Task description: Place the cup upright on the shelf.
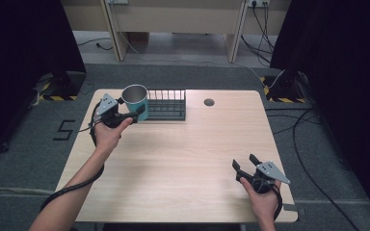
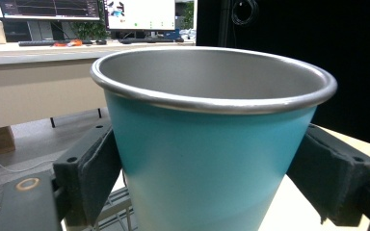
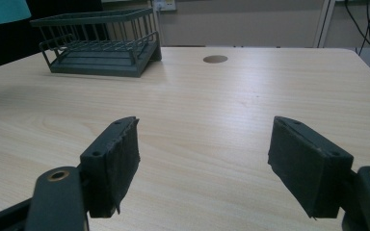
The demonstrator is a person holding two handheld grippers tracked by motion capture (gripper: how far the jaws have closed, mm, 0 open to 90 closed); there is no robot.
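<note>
The left forearm reaches up from the table's near edge toward the dark wire rack (image 1: 166, 104), the hand wrapped round the left gripper (image 1: 137, 113) just left of that rack. Its jaws are clamped on either side of a teal cup (image 1: 136, 101), held upright at the rack's left end. The cup has a bare metal rim and grey metal inside. Well away from the rack, near the table's (image 1: 188, 159) front right corner, the right gripper (image 1: 244, 163) rests in the hand, jaws spread wide with nothing between them.
</note>
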